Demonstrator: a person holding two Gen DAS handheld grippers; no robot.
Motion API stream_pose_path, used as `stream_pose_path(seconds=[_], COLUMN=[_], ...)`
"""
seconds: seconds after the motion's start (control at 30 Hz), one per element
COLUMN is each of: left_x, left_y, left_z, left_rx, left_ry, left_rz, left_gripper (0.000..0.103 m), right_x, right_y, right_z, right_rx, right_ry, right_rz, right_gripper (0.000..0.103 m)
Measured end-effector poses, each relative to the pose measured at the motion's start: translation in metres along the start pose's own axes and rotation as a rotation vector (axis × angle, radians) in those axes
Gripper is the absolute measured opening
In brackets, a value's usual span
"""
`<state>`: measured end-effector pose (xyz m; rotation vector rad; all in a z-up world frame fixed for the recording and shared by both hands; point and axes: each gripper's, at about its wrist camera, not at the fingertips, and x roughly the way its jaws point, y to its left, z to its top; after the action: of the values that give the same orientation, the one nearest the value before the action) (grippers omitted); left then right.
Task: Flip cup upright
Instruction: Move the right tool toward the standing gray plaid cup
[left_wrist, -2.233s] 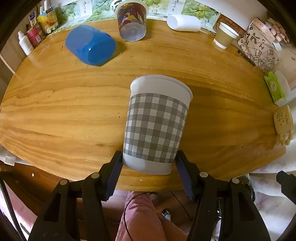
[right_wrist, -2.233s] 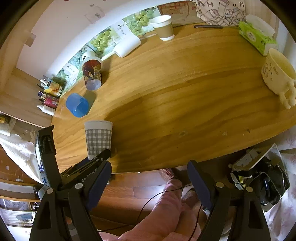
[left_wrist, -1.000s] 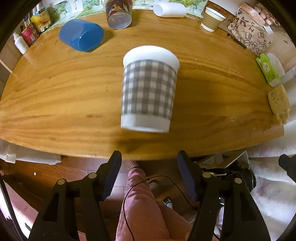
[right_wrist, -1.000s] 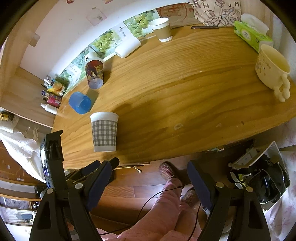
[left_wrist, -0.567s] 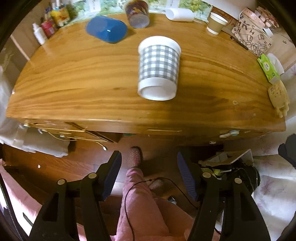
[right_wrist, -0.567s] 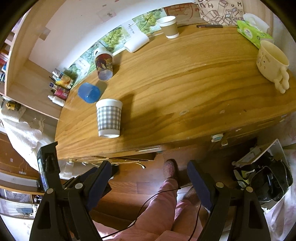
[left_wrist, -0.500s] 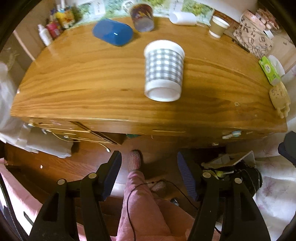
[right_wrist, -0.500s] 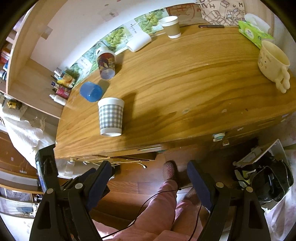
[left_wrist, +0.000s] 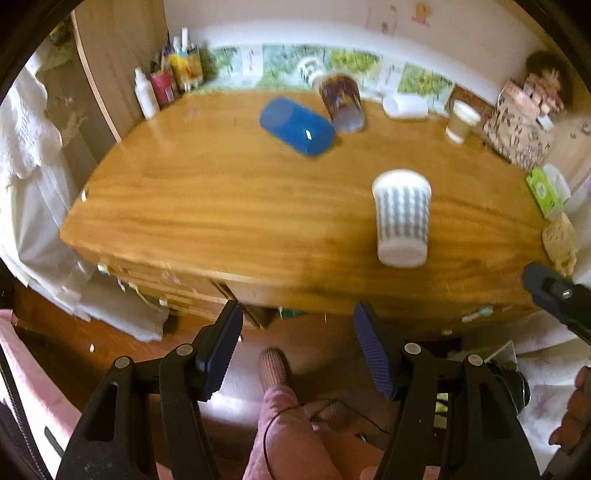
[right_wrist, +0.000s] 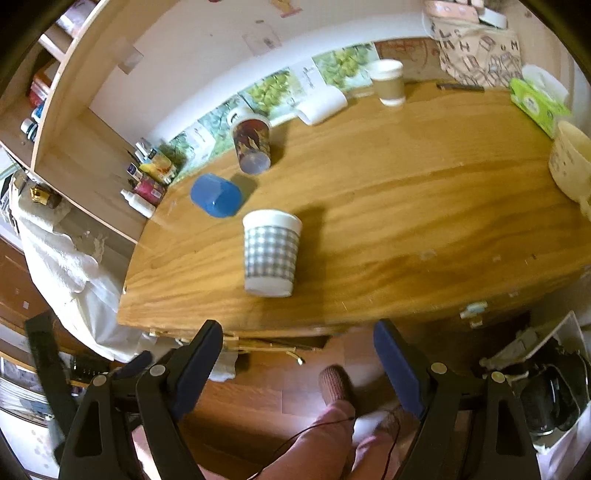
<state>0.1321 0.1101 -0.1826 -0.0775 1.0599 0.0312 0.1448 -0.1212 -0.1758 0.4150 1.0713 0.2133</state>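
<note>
A grey-and-white checked paper cup stands upright near the front edge of the wooden table; it also shows in the right wrist view. My left gripper is open and empty, held off the table over the floor, below and left of the cup. My right gripper is open and empty, also off the table's front edge, below the cup. One finger of the right gripper shows at the right edge of the left wrist view.
A blue cup lies on its side at the back. A patterned cup, a white cup lying down and a brown paper cup stand behind. A cream mug and green tissue pack sit right. Bottles stand back left.
My left gripper let go of the checked cup, which now stands on the table. Both grippers pulled back off the table's front edge; the left one has swung left.
</note>
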Motion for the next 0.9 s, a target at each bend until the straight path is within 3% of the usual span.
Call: stream_pose_path(seconds=[0.47,0.67,0.73,0.9], left_x=[-0.011,-0.006,-0.004,-0.001], left_y=[0.041,0.048,0.050,0.055], left_z=[0.068,0.094,0.100,0.113], left_rx=[0.050,0.112,0.137,0.183], left_ry=[-0.221,-0.266,-0.273,-0.293], left_rz=[-0.096,-0.155,-0.175,-0.197], left_gripper=[0.067,0.067,0.077,0.079], right_x=[0.039,0.065,0.074,0.098], right_y=[0.028,0.036,0.037,0.039], right_z=[0.033,0.046,0.049,0.054], right_rx=[0.091,0.142,0.161,0.218], right_ry=[-0.048,-0.020,-0.006,0.049], right_rz=[-0.031,-0.047,-0.055,-0.081], right_gripper=[0.084,0.084,0.084,0.084])
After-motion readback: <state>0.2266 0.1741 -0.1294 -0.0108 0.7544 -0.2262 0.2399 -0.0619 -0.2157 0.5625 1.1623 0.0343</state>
